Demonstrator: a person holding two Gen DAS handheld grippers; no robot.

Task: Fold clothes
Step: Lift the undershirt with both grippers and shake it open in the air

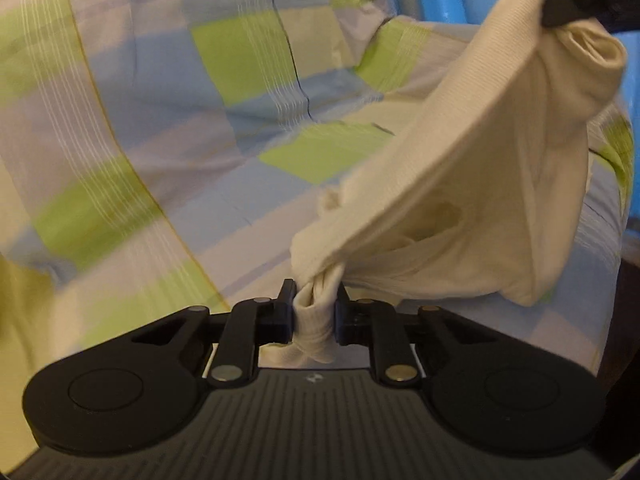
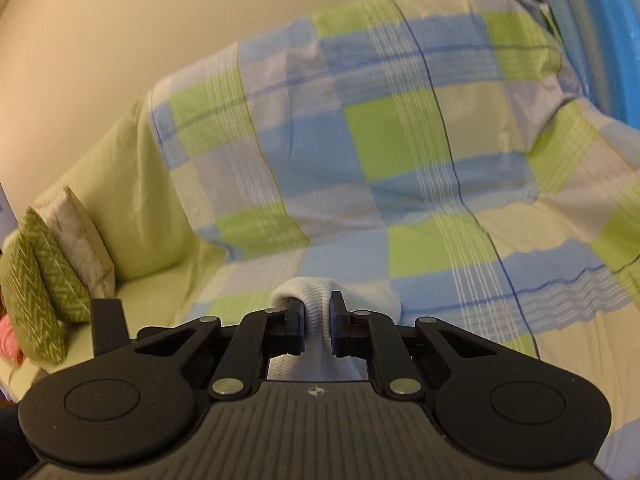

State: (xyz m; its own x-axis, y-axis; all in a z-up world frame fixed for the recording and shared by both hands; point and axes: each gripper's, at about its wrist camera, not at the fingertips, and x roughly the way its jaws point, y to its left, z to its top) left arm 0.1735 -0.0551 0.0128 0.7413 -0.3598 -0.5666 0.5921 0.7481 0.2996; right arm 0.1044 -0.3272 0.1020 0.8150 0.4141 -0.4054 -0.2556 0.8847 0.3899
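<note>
Hanging in the air above the checked bedspread [image 1: 168, 92], the cream ribbed garment [image 1: 460, 184] is stretched between two pinch points so it can open out before any fold is laid. One bunched end is drawn tight into the left gripper [image 1: 314, 314], whose jaws are clamped on a twisted wad of the fabric; a short tail of cloth pokes out behind them toward the camera. From there the garment rises in a taut sheet, up and to the right, to the right gripper [image 1: 560, 4], where a rolled edge of cloth curls over just below the black fingers. The right wrist view confirms that end: the right gripper [image 2: 318, 330] is closed on a ribbed band of the same cloth, which humps over the fingertips. Between the two grips the middle sags into loose folds and a pocket-like hollow, none of it resting flat on the bedspread, though whether the lowest drape brushes it cannot be told. Judged from this, the step in hand is spreading, holding two ends apart to find the garment's shape; the twisted, wadded grips suggest the cloth is not yet squared. Beyond the bedspread's left edge sit two cushions [image 2: 52, 280] against a plain wall [image 2: 100, 40], well apart from the work.
</note>
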